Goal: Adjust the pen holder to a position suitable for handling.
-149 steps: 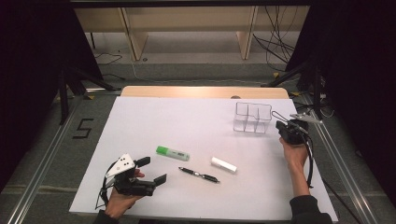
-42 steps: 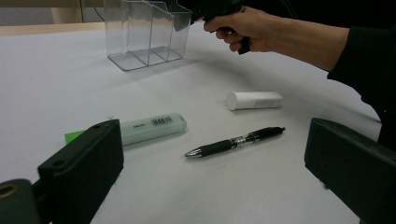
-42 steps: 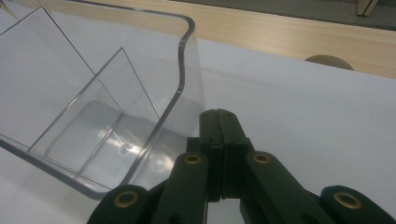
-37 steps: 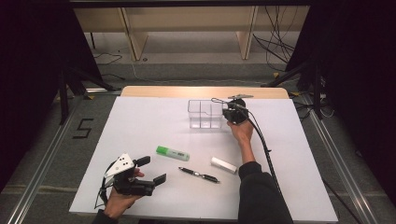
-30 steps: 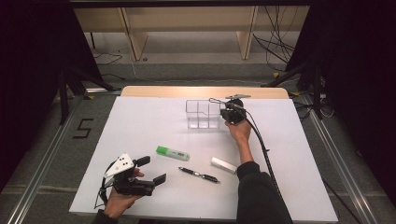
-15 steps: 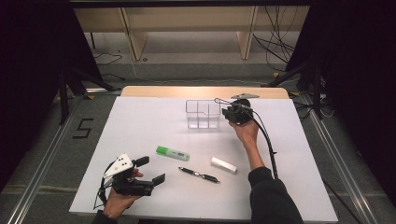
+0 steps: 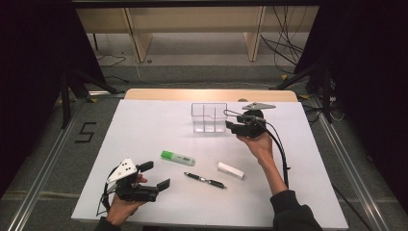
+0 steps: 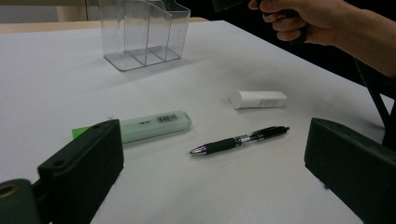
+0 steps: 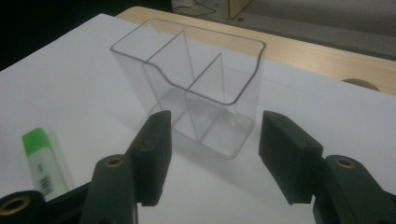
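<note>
The white table (image 7: 144, 130) carries everything, its centre taken here as the clock's hub. At twelve o'clock stands the clear organizer (image 7: 209, 117), upright, its three compartments empty, close enough to the far edge to leave working room in front. Just beside it, toward one o'clock, hovers the right gripper (image 7: 230, 126); its jaws have just been opening, nothing is between them, and they point at the box's near end without touching it, which reads as a release after positioning it. At seven o'clock the left gripper (image 7: 156, 175) rests with jaws wide and empty, likely waiting. Near the hub lie the green highlighter (image 7: 177, 158), the black pen (image 7: 205, 180) and the white eraser (image 7: 230, 170), apart from each other, probably meant for the compartments.
</note>
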